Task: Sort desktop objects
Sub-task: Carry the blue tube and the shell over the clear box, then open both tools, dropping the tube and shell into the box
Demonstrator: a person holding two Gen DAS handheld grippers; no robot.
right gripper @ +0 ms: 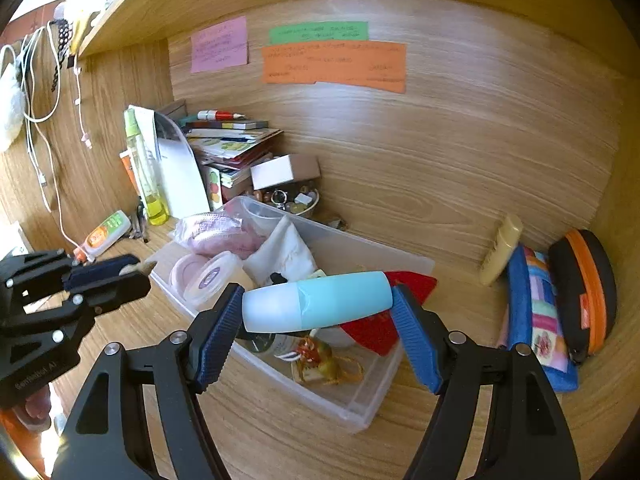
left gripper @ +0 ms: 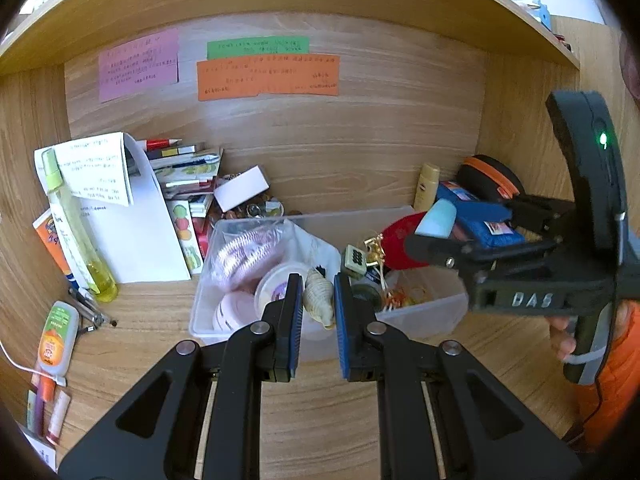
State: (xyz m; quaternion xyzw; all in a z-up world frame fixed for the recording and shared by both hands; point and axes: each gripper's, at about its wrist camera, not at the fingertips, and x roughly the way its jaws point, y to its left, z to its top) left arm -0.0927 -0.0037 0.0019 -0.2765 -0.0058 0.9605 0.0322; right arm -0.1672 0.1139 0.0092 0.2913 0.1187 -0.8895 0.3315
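My left gripper (left gripper: 317, 300) is shut on a small cream seashell (left gripper: 319, 298) and holds it above the front of a clear plastic bin (left gripper: 424, 320) on the wooden desk. In the right wrist view the left gripper (right gripper: 136, 270) shows at the left with the shell's tip (right gripper: 146, 266) poking out. My right gripper (right gripper: 318, 306) is shut on a light blue bottle with a frosted cap (right gripper: 320, 300), held sideways over the bin (right gripper: 360, 400). In the left wrist view the right gripper (left gripper: 460, 228) holds the bottle (left gripper: 436, 218) over the bin's right end.
The bin holds pink round cases (right gripper: 188, 272), a white bag (right gripper: 284, 252), a red card (right gripper: 376, 332) and trinkets (right gripper: 328, 364). Books and papers (left gripper: 132, 216) and a yellow spray bottle (left gripper: 76, 224) stand at left. A cream tube (right gripper: 500, 256), blue pouch (right gripper: 536, 312) and black-orange case (right gripper: 584, 292) lie at right.
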